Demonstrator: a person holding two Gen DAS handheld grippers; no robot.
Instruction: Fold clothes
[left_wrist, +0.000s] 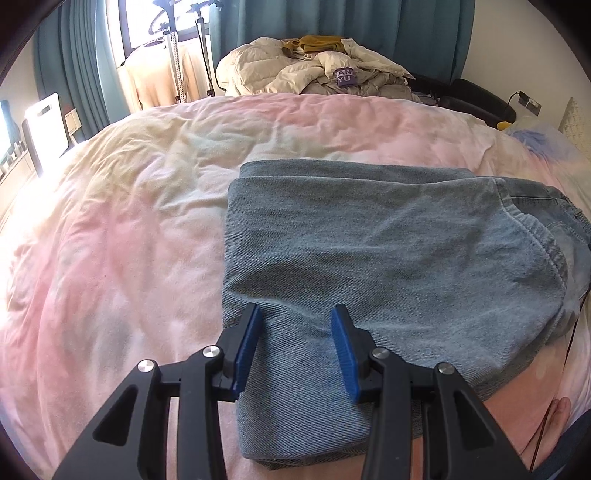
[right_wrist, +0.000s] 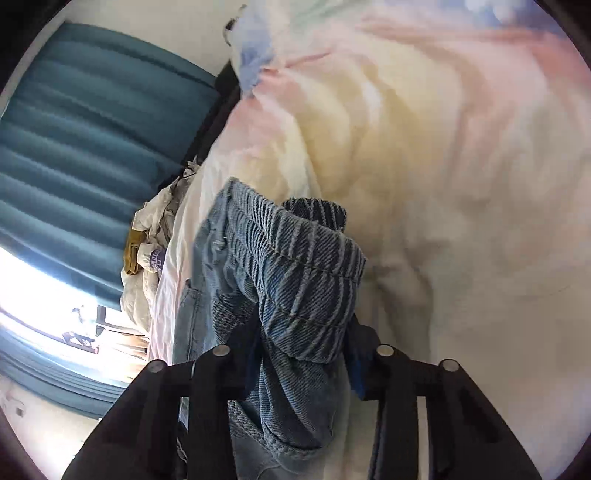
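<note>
Jeans (left_wrist: 369, 251): one pair, light-blue denim, lying on the bedspread (left_wrist: 129, 221) directly ahead of and under the left gripper (left_wrist: 295, 354), already doubled over itself with the fold edge toward the far-left side of the jaws. Judged: soft, limp, moderately heavy for cloth; stacked layers are thick and will slide on one another unless pinched through; not fragile.

Best hold, judged: the elastic waistband (right_wrist: 306, 280), ribbed and bulky, or a hem corner.

Left gripper: jaws about half open, blue pads (left_wrist: 247, 350) straddling the near denim edge, pressing nothing; no grip.

Right gripper (right_wrist: 303, 369): jaws closed on the gathered waistband, which bunches up between the fingers and hangs beyond them.

Count: jeans, one; grippers, two; bedspread, one, pink and cream. Beyond the far edge of the bed, ahead of the left gripper: one heap of pale clothes (left_wrist: 314, 70), pieces uncountable. Teal curtains (left_wrist: 351, 18) behind.
</note>
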